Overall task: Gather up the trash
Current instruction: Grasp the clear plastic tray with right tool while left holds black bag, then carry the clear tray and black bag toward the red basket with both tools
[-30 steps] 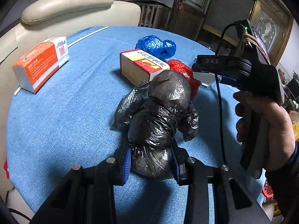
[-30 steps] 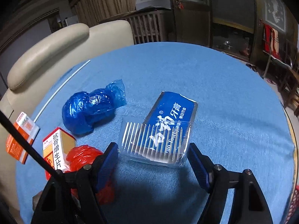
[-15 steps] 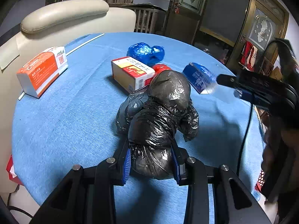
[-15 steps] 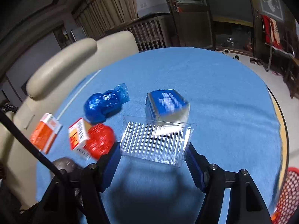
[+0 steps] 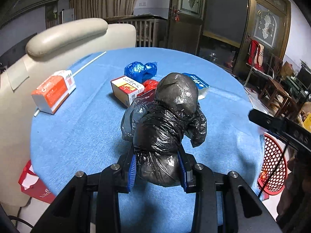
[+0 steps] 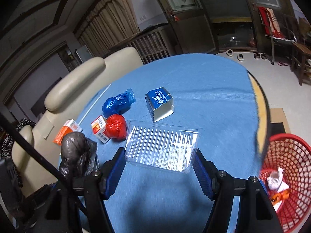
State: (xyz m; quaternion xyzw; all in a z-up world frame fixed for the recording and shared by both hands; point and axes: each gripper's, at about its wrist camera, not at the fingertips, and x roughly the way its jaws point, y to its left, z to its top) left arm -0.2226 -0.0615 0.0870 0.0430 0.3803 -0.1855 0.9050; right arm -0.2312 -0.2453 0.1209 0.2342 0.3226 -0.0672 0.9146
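The left gripper (image 5: 157, 171) is clamped on a knotted black trash bag (image 5: 167, 128), its two blue-padded fingers (image 5: 132, 169) pressed into the bag's lower end so the plastic bulges out between and beyond them. The rest of the bag stretches forward from the fingers, over the round table with the blue cloth (image 5: 81, 128). Past the bag's far end lie a small red-and-yellow box (image 5: 127, 90), a red plastic bundle (image 5: 150, 84) just beside it, a blue plastic bundle (image 5: 140, 70) farther off, and a blue carton (image 5: 198, 83) to the right. Well off to the left of the fingers sits an orange-and-white box (image 5: 53, 91) near the table's edge, with a cream chair (image 5: 66, 36) behind it. The right gripper (image 6: 159, 169) has its fingers spread wide and closed on the two ends of a clear ribbed plastic tray (image 6: 162, 147), which spans the whole gap between them, raised above the cloth. Ahead of that tray the blue carton lies open-ended on the table, the red and blue bundles to the left of it. Down to the right of the right fingers, beyond the table's rim, stands a red mesh basket (image 6: 291, 149) with some crumpled white paper (image 6: 276, 178) in it.
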